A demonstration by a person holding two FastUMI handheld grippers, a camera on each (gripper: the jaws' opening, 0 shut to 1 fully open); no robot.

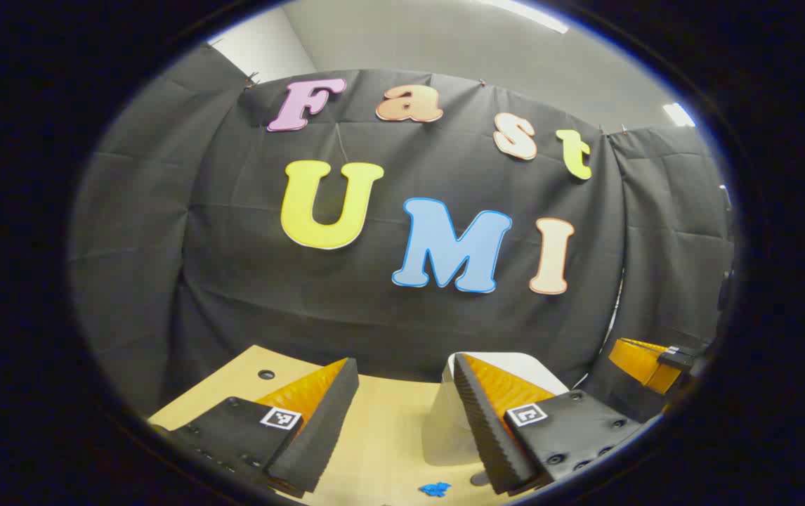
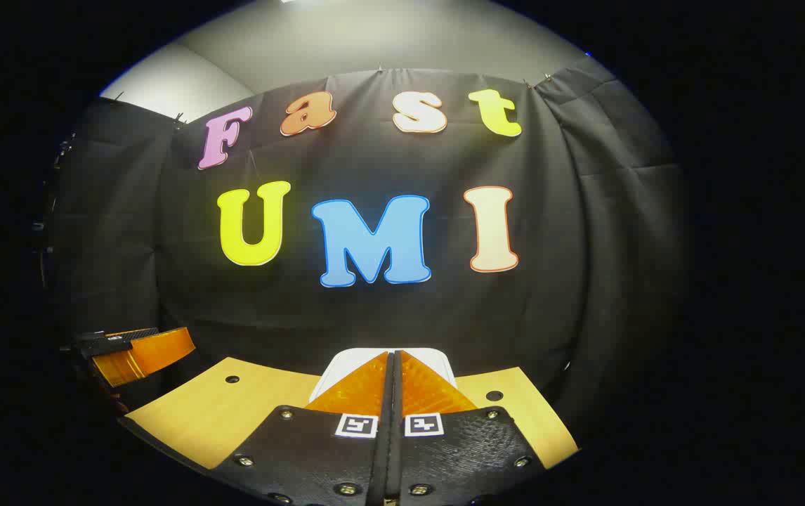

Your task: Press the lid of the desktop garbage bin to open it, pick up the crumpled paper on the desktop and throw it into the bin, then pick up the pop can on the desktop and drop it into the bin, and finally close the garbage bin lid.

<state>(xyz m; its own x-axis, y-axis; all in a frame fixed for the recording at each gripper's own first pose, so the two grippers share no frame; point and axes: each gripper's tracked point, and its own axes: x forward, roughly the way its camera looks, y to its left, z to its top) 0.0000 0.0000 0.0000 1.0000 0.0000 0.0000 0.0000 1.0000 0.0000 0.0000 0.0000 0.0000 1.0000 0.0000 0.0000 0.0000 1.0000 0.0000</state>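
My right gripper, fingers together, hovers at the bin; an off-centre press could skid off its lid, while my left gripper waits spread apart.

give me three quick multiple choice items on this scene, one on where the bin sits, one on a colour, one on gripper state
1. In the left gripper view, the white bin sits:
A. behind the right-hand finger
B. behind the left-hand finger
C. off the desk

2. The small scrap on the desktop is:
A. red
B. blue
C. green

3. The right gripper is:
A. wide open
B. holding a can
C. shut, empty

Answers: 1 A, its white top rises behind that finger. 2 B, it lies blue between the fingers of the left gripper. 3 C, the fingers meet with nothing between them.
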